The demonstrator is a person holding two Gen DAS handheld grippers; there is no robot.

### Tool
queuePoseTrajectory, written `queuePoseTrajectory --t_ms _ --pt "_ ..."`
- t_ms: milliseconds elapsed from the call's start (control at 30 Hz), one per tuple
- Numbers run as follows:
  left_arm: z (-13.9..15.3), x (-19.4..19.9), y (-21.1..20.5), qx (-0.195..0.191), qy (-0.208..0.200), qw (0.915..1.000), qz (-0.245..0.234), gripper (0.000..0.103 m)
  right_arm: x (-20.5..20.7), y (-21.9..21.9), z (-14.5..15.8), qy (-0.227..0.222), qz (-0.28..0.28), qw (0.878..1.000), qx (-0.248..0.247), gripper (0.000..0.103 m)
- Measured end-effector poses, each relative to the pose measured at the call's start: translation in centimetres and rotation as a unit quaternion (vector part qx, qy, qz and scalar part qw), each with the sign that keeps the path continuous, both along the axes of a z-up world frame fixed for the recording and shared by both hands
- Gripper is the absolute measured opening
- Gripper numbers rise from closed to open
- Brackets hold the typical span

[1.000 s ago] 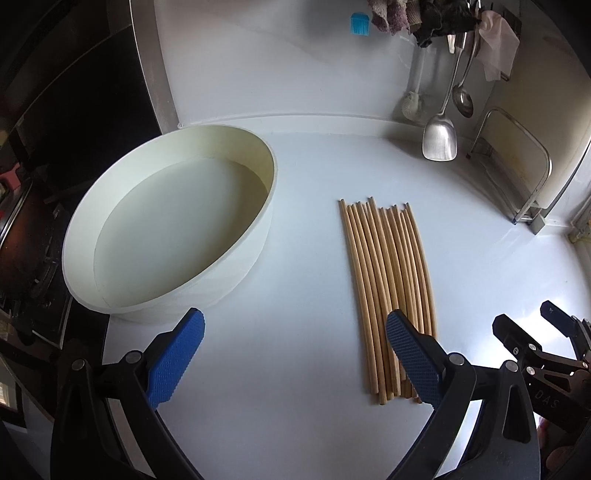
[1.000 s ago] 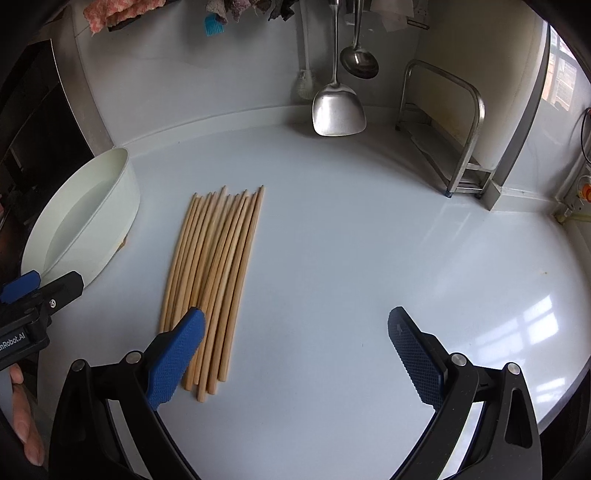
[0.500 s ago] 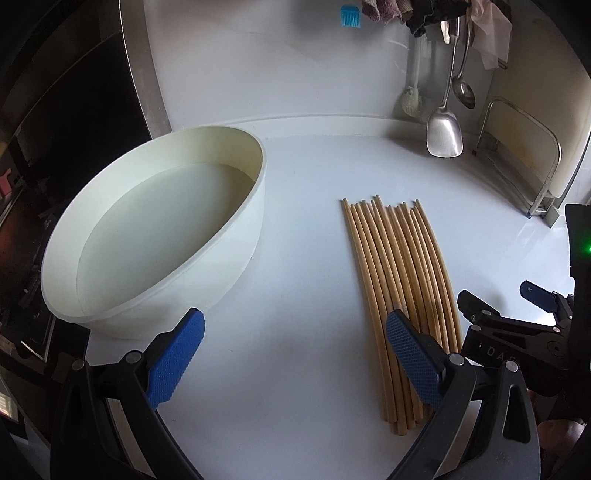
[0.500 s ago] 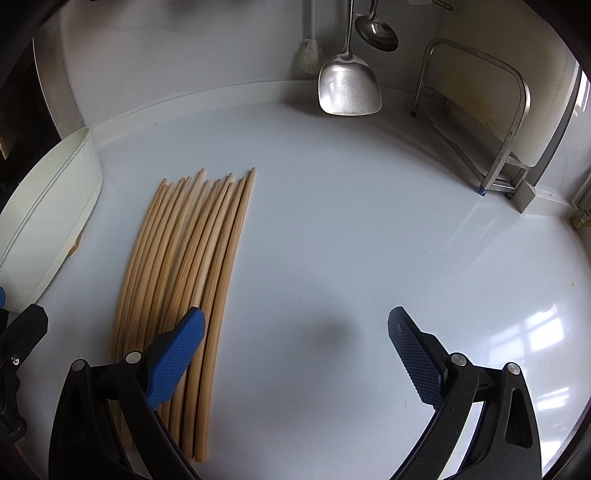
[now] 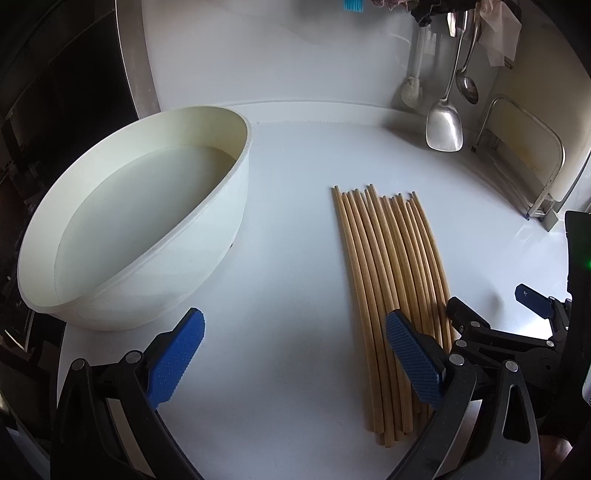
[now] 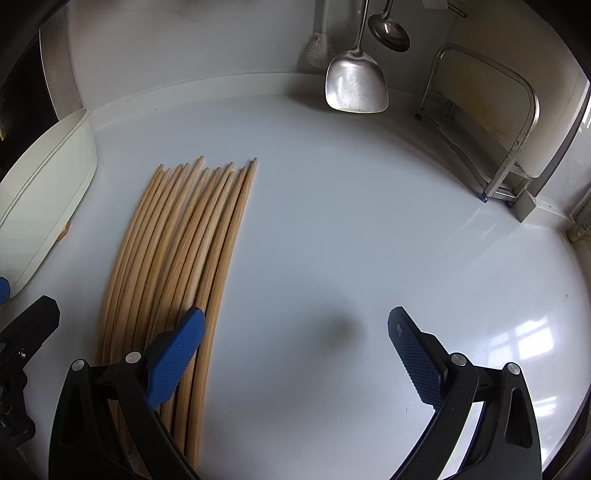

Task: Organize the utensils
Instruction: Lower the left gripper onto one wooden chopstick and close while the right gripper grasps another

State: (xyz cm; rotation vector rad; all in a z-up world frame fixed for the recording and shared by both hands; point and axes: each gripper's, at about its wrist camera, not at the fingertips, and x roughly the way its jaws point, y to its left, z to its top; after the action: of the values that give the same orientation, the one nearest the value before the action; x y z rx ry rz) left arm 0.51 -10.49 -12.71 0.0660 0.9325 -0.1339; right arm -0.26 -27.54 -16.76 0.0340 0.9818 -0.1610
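Several long wooden chopsticks [image 5: 391, 269] lie side by side on the white counter, tips pointing away; in the right wrist view the same chopsticks [image 6: 173, 258] fan out at lower left. A large white oval basin [image 5: 236, 206] stands to their left and is empty inside. My left gripper [image 5: 295, 358] is open, its right pad over the near ends of the chopsticks. My right gripper [image 6: 295, 354] is open too, its left pad above the rightmost sticks. Neither holds anything. The right gripper [image 5: 491, 306] shows at the lower right of the left wrist view.
A steel spatula [image 6: 356, 85], a ladle [image 6: 389, 31] and a brush [image 6: 319, 48] hang on the back wall. A metal rack [image 6: 491, 122] stands at the right by the wall. The basin's edge [image 6: 44, 195] shows at the left of the right wrist view.
Both grippers have come lower and closer to the chopsticks. The right gripper has shifted left, so its left pad now sits over the sticks.
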Motion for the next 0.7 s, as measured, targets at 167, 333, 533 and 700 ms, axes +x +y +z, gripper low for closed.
queuePoseTrajectory --t_ms 167,333,533,700 --pt "-0.3 0.4 0.1 -0.005 0.009 0.9999 0.008 0.097 0.1 0.0 -0.2 0.004 0.006 1.000 -0.009 0.095" --pt "-1.1 0.6 -0.1 -0.003 0.017 0.9997 0.018 0.097 0.0 -0.9 -0.5 0.005 0.000 1.000 -0.014 0.095" --pt "-1.6 0.8 -0.6 0.004 0.018 0.9996 0.022 0.097 -0.3 -2.6 -0.7 -0.001 -0.002 1.000 -0.014 0.095" --pt "-2.1 1.5 -0.6 0.012 0.023 0.9993 0.026 0.097 -0.3 -3.3 -0.7 -0.007 0.000 1.000 -0.013 0.095"
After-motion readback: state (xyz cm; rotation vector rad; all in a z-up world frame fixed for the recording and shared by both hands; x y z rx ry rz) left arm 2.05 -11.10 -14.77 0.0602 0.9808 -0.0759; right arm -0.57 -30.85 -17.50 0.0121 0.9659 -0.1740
